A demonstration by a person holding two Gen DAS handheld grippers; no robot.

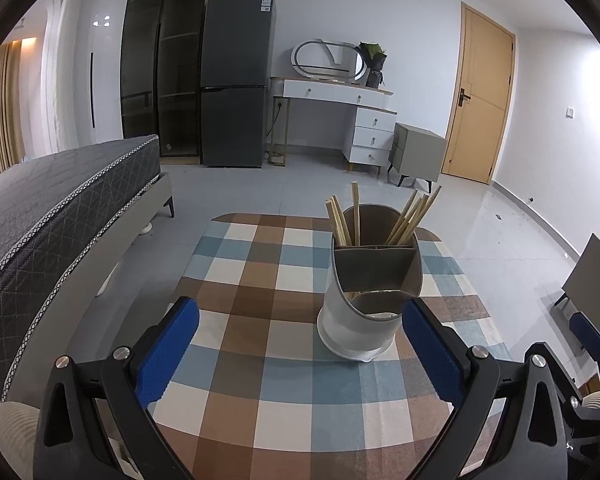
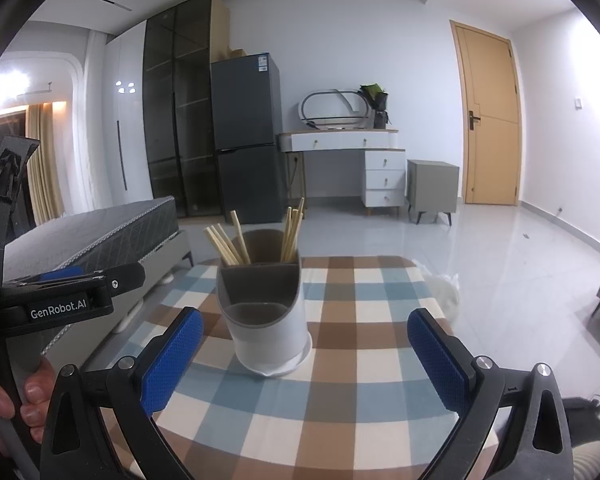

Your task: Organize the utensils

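— Fingers [image 2: 28,396] of a person's hand show only in the right wrist view, wrapped round the left tool's handle at the lower left edge; the left wrist view catches just a corner of the right tool at its far right.

— And the claws?

— Left gripper [image 1: 300,344]: blue pads spread wide, empty, level above the checked tablecloth [image 1: 260,400]. Right gripper [image 2: 306,354]: likewise wide apart, gripping nothing.

— Where are the utensils?

— Wooden chopsticks [image 1: 404,220] stand tilted in the rear compartments of the utensil holder [image 1: 360,328], which sits upright on the cloth, just ahead of both claws. Its low front pocket looks empty, though its bottom is hidden.
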